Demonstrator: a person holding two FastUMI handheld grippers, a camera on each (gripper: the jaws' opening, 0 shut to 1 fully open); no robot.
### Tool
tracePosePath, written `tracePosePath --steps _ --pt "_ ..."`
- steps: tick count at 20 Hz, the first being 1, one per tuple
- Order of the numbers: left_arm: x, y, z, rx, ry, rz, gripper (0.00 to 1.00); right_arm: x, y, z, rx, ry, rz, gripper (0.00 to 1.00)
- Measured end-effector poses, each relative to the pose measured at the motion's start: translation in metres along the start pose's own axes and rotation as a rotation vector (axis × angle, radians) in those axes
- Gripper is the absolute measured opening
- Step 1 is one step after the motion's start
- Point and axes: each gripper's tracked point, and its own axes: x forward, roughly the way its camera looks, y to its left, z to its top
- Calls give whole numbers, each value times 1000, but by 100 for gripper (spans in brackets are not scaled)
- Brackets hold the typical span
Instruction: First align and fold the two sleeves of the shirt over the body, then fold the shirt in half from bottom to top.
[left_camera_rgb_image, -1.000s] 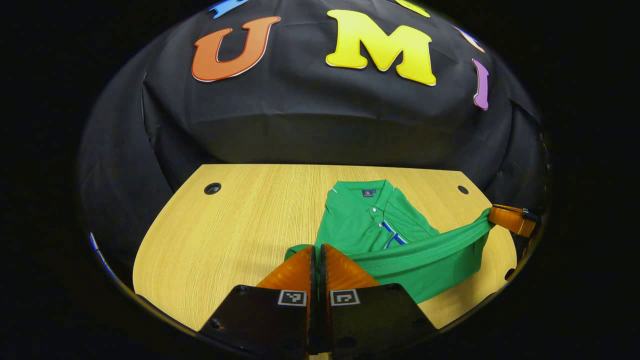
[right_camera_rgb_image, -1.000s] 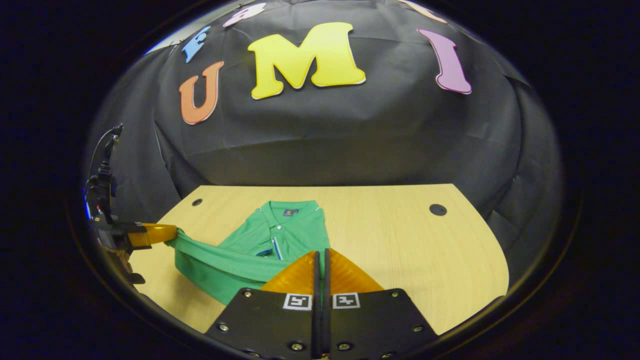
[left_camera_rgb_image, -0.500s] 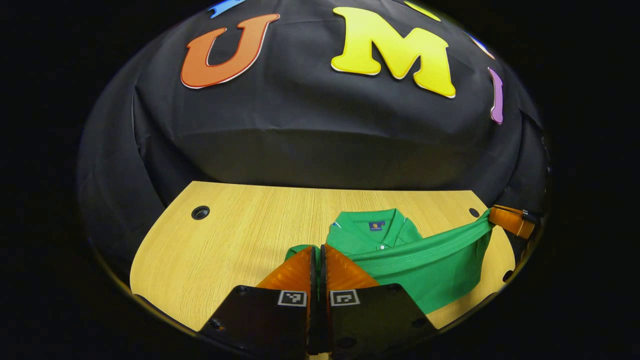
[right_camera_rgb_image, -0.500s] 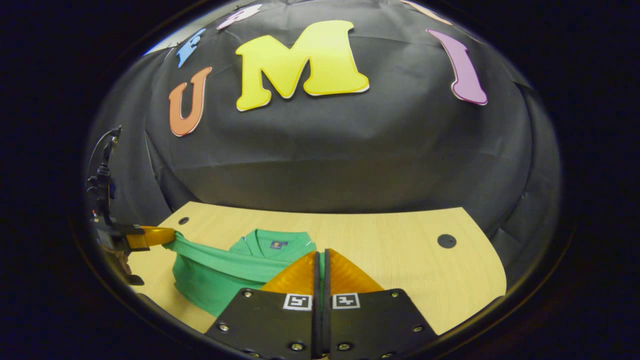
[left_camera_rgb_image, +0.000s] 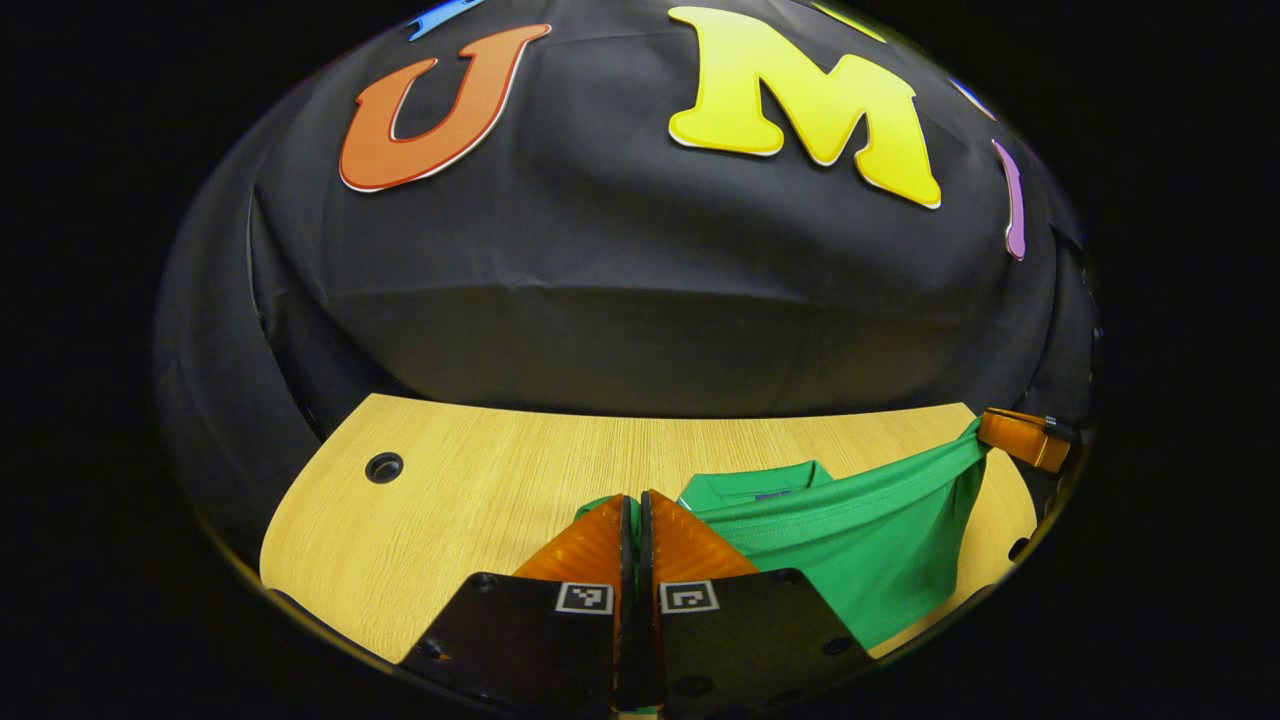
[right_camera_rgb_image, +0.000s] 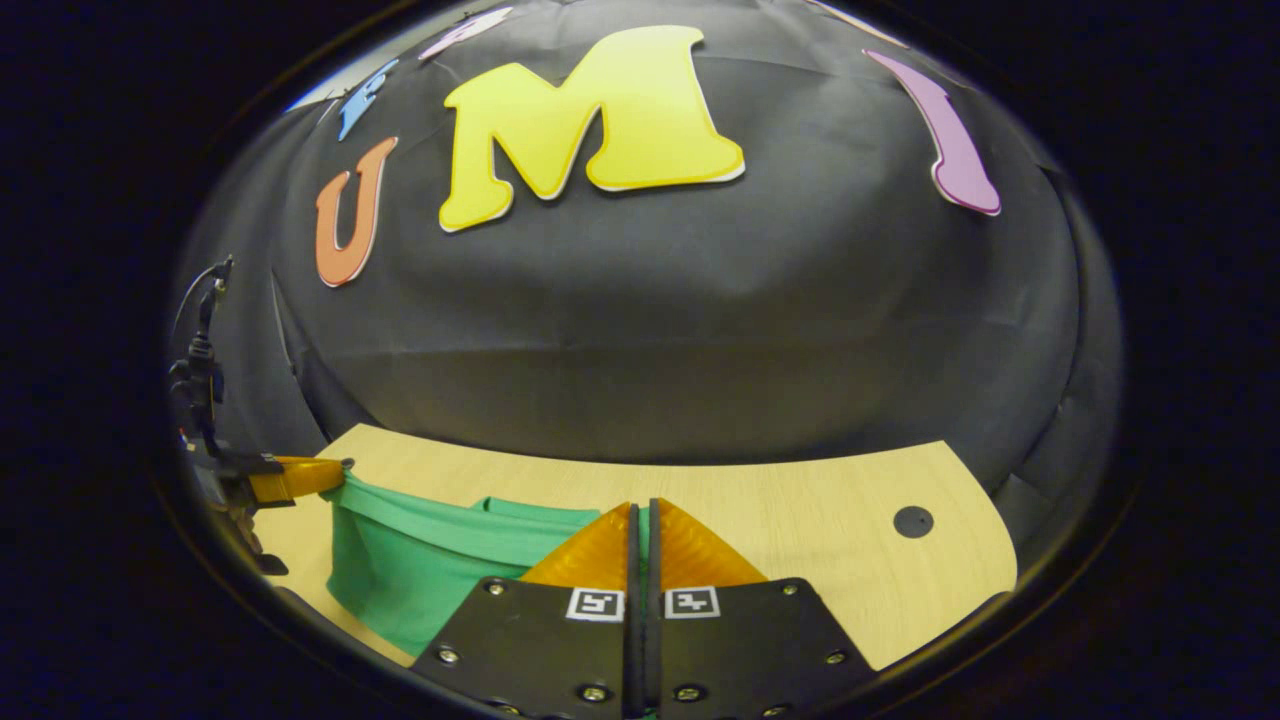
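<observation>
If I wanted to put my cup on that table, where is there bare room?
Bare wooden table lies left of the green polo shirt, by one cable hole, and right of it by another cable hole. The middle is crowded.

left gripper (left_camera_rgb_image: 632, 500): two wedge-shaped translucent fingers at bottom centre of the left gripper view, on black plates.
left gripper markings: one square black-and-white tag on each plate, near the inner edge.
right gripper (right_camera_rgb_image: 641, 510): same wedge fingers on black plates at bottom centre of the right gripper view.
right gripper screws: silver screw heads at the plate corners and along the lower edge.
cable (right_camera_rgb_image: 200, 330): thin, black, rising at the left edge of the right gripper view.
</observation>
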Motion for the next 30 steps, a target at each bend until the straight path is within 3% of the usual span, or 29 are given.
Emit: tracePosePath --steps 5,6,7,8,10,15,20,22,30 --pt "37 -5 -23 -10 20 -21 3 33 -5 -29 4 44 -27 0" --pt "42 -5 -35 -13 42 -23 13 43 -7 -45 1 80 -32 1" --pt "56 -6 -46 -17 63 -23 49 52 -4 -64 12 133 -23 1" --pt "60 -6 -52 -15 67 -13 84 54 -1 -84 15 192 -18 17" --pt "62 -5 -58 3 60 -6 85 59 -1 -109 17 238 -25 97" --pt "45 -12 -58 78 40 -15 87 46 1 -104 3 199 -43 93" --pt "2 -17 -24 99 -51 6 89 18 10 -72 -14 126 -39 93" --pt "-20 -20 -8 101 -104 3 97 0 18 -58 -33 90 -39 93" --pt "-138 -24 12 104 -251 -6 97 -114 65 -24 -117 -41 -24 91"
